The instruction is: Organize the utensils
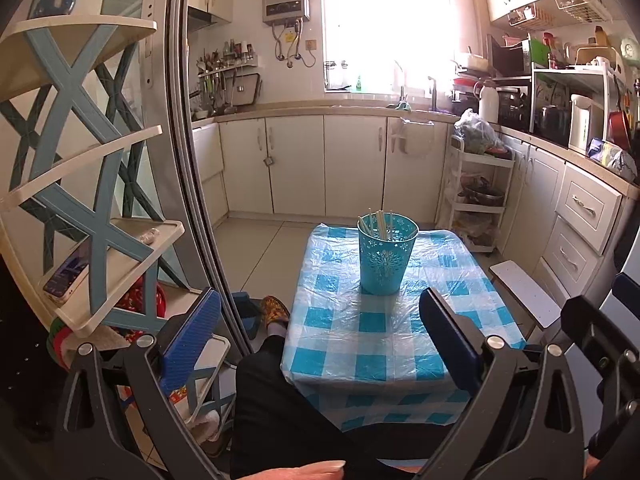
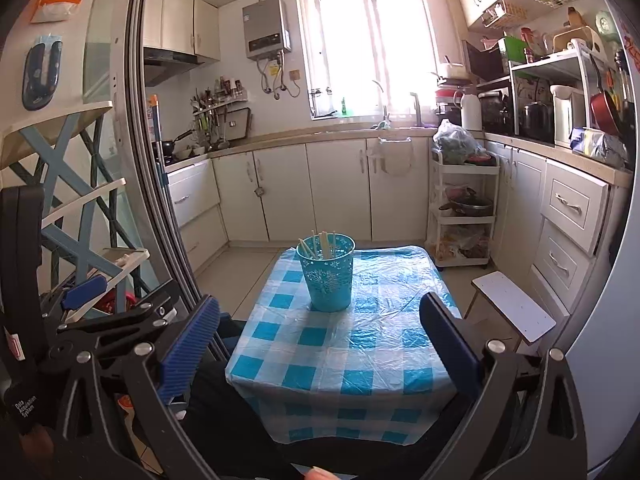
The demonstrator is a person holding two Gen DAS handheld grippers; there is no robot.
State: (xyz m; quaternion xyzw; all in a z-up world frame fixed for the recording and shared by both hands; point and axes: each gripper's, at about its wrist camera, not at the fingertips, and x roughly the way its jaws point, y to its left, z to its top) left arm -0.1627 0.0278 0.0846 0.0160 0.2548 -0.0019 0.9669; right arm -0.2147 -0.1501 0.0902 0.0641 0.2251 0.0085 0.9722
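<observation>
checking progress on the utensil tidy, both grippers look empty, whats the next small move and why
Probably none but a check: the chopsticks already stand in the teal holder, the checked tablecloth shows nothing loose, and both the left gripper and right gripper are open, empty.

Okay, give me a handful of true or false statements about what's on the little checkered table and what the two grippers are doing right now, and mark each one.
1. The teal cup stands upright on the checkered table. True.
2. The chopsticks lie flat on the tablecloth beside the cup. False: they stand inside the cup, tips poking above its rim.
3. The left gripper is open and holds nothing. True.
4. The right gripper is clamped on the cup. False: its jaws are wide apart, short of the cup, empty.
5. A white stool stands off the table's right side. True.
</observation>
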